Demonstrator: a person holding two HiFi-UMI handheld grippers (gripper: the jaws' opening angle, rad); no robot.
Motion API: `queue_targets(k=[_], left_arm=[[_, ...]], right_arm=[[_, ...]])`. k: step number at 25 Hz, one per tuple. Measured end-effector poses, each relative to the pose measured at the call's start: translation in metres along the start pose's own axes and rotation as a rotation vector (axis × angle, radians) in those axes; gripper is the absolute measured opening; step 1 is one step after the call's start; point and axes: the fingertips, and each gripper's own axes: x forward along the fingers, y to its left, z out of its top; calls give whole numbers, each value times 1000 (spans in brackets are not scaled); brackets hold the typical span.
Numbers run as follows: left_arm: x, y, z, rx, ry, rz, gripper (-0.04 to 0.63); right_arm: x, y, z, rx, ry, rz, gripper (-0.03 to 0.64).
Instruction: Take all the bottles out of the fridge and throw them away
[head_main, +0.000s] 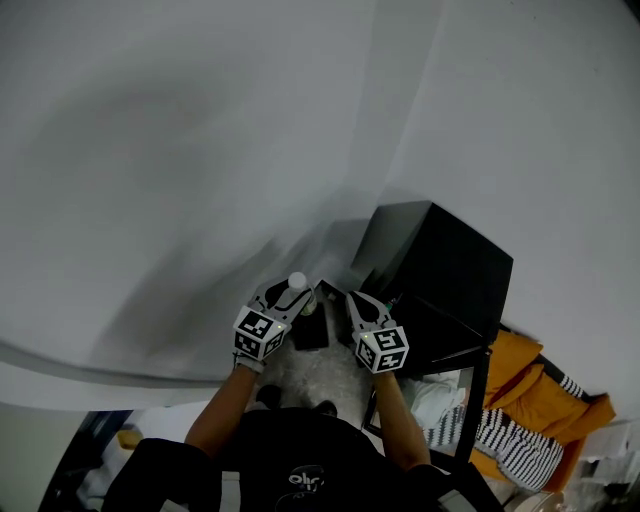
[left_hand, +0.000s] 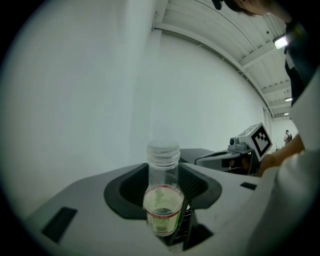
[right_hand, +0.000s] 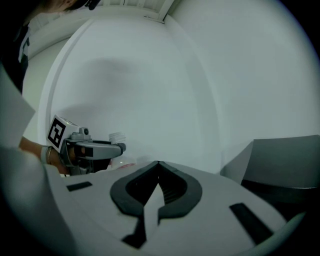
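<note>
A small clear bottle (left_hand: 162, 205) with a white cap and a red-and-green label stands upright between the jaws of my left gripper (left_hand: 164, 172), which is shut on it. In the head view the bottle's cap (head_main: 297, 282) shows at the tip of the left gripper (head_main: 288, 298), in front of a white surface. My right gripper (right_hand: 159, 163) is shut with nothing between its jaws. It is held level beside the left one (right_hand: 87, 147), slightly to its right (head_main: 353, 300). The black fridge (head_main: 440, 265) stands just right of both grippers.
A broad white curved surface fills the space ahead in all views. The fridge's dark body (right_hand: 285, 160) shows at the right of the right gripper view. Orange cloth and striped fabric (head_main: 530, 395) lie low at the right, behind the fridge.
</note>
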Motion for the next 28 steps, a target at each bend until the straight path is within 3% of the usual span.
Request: queue_targets(k=[14, 28], left_arm=[[35, 7, -38, -34, 50, 18, 186], [71, 27, -91, -37, 106, 2, 186]], right_arm=[[16, -33, -27, 17, 48, 33, 8], [40, -65, -73, 43, 103, -14, 8]])
